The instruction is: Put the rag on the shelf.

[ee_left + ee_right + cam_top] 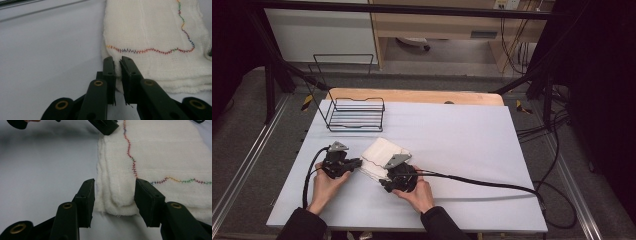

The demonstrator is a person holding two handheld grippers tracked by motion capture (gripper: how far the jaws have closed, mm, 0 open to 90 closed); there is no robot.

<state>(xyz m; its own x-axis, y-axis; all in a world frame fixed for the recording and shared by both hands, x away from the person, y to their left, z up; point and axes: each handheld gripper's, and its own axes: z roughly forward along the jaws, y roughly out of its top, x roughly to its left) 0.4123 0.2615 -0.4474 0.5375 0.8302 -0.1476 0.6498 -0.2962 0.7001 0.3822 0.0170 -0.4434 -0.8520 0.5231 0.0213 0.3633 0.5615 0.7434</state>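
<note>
Here no writing or brand can be read on anything. Nearest the person, the right tongs [113,195] stand wide, their jaws on either side of the near corner of a folded white cloth [160,157]. The left tongs [117,67] are narrow, nearly closed, their tips at the cloth's edge; whether they pinch it I cannot tell. The cloth lies on the pale surface [462,135], layered, with multicoloured zigzag stitching. Farther off sits a black wire rack [354,114].
</note>
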